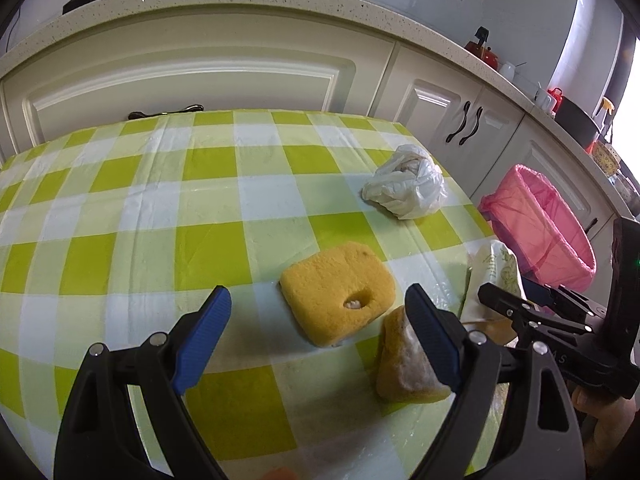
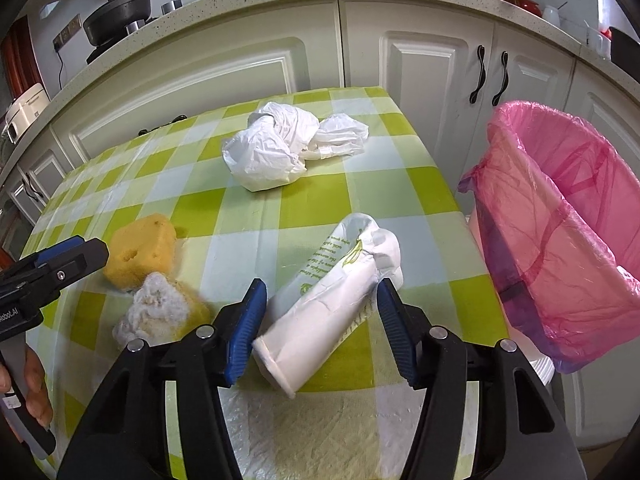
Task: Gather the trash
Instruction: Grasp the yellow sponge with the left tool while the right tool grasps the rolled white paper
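Fingers: the left gripper (image 1: 318,336) stands spread wide, gripping nothing, its right finger beside a torn sponge piece (image 1: 404,364). The right gripper (image 2: 320,320) straddles the wrapped paper cup (image 2: 324,304); pad contact cannot be confirmed. The cup lies on the checked table (image 2: 280,208), long axis diagonal, rim toward the camera. Progress: nothing visible in the pink-lined bin (image 2: 560,216) (interior partly hidden); the sponge block (image 1: 336,292) and the crumpled bag (image 2: 276,148) remain.
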`<state>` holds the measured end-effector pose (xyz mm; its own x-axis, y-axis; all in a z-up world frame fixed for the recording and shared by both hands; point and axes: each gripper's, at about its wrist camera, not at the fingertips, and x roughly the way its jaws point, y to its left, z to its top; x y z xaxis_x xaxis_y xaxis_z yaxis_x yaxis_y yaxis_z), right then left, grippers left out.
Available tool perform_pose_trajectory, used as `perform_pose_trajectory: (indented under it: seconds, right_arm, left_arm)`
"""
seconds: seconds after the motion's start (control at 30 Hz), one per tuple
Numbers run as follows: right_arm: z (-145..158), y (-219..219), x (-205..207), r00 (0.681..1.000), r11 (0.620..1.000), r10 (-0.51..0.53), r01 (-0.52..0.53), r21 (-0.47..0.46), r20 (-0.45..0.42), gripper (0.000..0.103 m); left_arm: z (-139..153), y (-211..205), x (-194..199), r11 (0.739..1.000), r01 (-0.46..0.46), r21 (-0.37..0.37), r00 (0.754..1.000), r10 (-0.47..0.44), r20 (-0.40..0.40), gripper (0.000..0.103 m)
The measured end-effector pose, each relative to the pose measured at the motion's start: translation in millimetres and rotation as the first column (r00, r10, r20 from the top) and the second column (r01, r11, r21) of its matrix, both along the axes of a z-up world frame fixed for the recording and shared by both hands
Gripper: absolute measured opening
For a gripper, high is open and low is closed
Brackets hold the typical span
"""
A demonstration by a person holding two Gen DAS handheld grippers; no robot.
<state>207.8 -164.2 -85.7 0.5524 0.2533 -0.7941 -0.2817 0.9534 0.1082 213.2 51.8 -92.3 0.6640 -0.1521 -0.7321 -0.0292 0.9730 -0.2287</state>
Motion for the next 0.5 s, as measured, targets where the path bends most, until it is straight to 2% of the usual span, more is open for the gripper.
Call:
perform_pose_trajectory:
  seconds: [0.1, 0.23, 0.33, 0.4, 0.5]
  right_arm:
    - [-2, -1, 5, 1.000, 1.000, -0.005, 0.005, -0.005, -0.002, 0.056]
    - [-4, 0, 11, 1.000, 1.000, -0.005, 0.005, -0.009, -0.004, 0.056]
    - [-6, 1, 15, 1.000, 1.000, 0.000, 0.000, -0.014, -0.008, 0.055]
    - [-7, 1, 16, 1.000, 1.000, 0.002, -0.003, -0.012, -0.011, 0.049]
    - [-7, 1, 16, 1.000, 1.000, 0.004, -0.004, -0.012, -0.004, 0.047]
  left_arm:
    - [-6, 0, 8, 1.000, 0.001, -0.002, 1.000, -0.001, -0.025, 0.085]
    - [-13, -1, 15, 1.000, 0.004, -0.006, 0.999, -0.004, -0.048, 0.080]
    - [-17, -1, 20, 1.000, 0.009, -0.006, 0.998, -0.009, -0.068, 0.070]
    - [-19, -2, 22, 1.000, 0.015, -0.003, 0.997, -0.016, -0.080, 0.066]
    - [-20, -4, 24, 0.999, 0.033, -0.011, 0.996, -0.034, -0.083, 0.051]
